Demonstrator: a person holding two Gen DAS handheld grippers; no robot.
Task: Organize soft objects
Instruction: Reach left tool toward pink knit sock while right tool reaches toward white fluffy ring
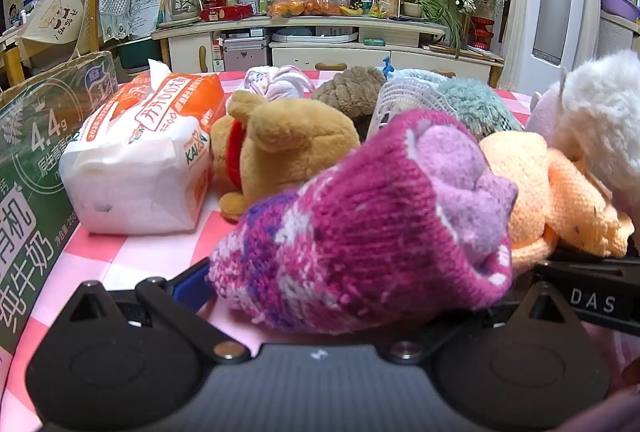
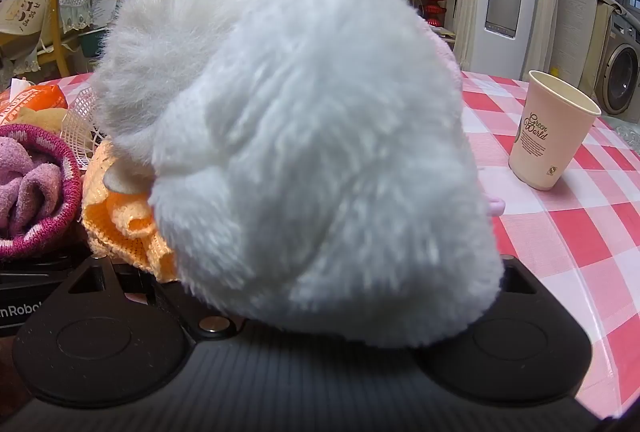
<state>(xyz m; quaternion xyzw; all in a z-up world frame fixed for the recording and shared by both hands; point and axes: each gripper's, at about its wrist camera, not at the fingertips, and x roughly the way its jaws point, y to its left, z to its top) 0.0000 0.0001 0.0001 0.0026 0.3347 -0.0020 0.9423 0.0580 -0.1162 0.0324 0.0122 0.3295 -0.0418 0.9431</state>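
Note:
In the left wrist view my left gripper [image 1: 344, 296] lies under a magenta knit hat [image 1: 360, 232] with a lilac lining; its fingertips are hidden by the hat, which sits between the jaws. In the right wrist view my right gripper [image 2: 316, 292] is covered by a big white fluffy plush [image 2: 312, 136]; its fingers are hidden. An orange knit piece [image 1: 560, 200] lies between the two, also seen in the right wrist view [image 2: 124, 224]. A tan teddy bear [image 1: 280, 144] lies behind the hat. A white mesh basket [image 1: 408, 100] holds brown and teal soft things.
A tissue pack [image 1: 140, 160] and a green milk carton box [image 1: 36, 168] stand at the left on the pink checked tablecloth [image 1: 132, 252]. A paper cup [image 2: 552, 132] stands at the right on the tablecloth [image 2: 592, 232]. A cluttered TV cabinet is behind the table.

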